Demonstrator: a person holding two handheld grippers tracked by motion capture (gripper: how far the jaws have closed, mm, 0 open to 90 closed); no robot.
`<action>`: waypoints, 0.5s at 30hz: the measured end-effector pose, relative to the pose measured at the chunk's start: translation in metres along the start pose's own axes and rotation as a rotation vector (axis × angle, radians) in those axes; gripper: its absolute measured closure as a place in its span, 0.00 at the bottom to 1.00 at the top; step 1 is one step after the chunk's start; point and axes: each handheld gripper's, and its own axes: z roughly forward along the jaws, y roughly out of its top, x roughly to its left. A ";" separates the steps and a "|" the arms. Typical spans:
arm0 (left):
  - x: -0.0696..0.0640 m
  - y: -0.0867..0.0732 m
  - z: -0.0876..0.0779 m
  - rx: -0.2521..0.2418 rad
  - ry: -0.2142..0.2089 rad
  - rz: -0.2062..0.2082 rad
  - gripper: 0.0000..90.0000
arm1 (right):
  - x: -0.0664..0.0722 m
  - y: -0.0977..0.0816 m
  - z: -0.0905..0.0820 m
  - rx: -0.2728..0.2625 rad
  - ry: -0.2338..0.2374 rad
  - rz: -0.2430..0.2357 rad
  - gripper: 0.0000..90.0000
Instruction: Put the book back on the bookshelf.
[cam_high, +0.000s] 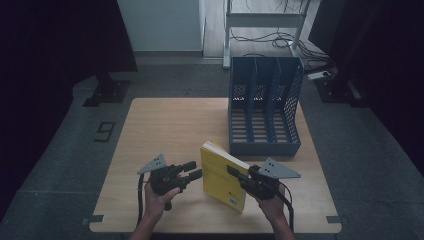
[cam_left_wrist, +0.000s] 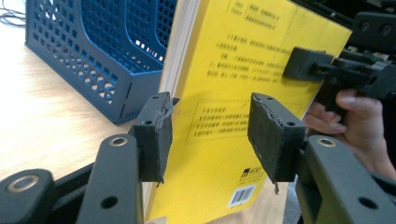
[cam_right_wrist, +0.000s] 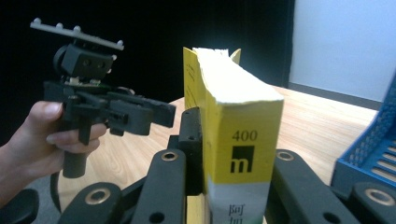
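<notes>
The room is dim, with a grey floor, a pale wall at the far side and cables on the floor at 12 o'clock behind the wooden counter (cam_high: 165, 130). On the counter, towards 1 o'clock from its middle, stands a blue file rack (cam_high: 265, 107) with three open compartments and perforated walls.

A yellow book (cam_high: 222, 175) is at the near part of the counter, at about 5 o'clock from the middle, just in front of the rack. It stands tilted, and I cannot tell if its lower edge touches the wood. The right gripper (cam_high: 239, 175) holds it: in the right gripper view the two black fingers (cam_right_wrist: 191, 135) are clamped on the book (cam_right_wrist: 240, 140), one on each cover, near the spine, which carries the number 400 and a black square logo.

The left gripper (cam_high: 192, 170) is at 9 o'clock from the book, held in the person's left hand (cam_high: 159, 200), just beside the cover and apart from it. Its fingers (cam_left_wrist: 156, 135) are apart with nothing between them, and in the left gripper view they point at the yellow back cover (cam_left_wrist: 224, 84) with small printed text and a barcode. The right hand (cam_left_wrist: 355, 126) is seen behind the book there.
</notes>
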 end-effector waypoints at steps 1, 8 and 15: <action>0.001 0.000 0.000 0.003 0.007 -0.003 0.55 | -0.001 0.000 -0.001 -0.003 0.000 0.003 0.83; 0.005 -0.006 0.003 0.029 0.068 -0.021 0.57 | -0.003 0.005 -0.010 -0.046 -0.035 0.011 0.83; 0.010 -0.010 0.005 0.047 0.084 -0.035 0.55 | -0.006 0.007 -0.016 -0.067 -0.052 0.013 0.83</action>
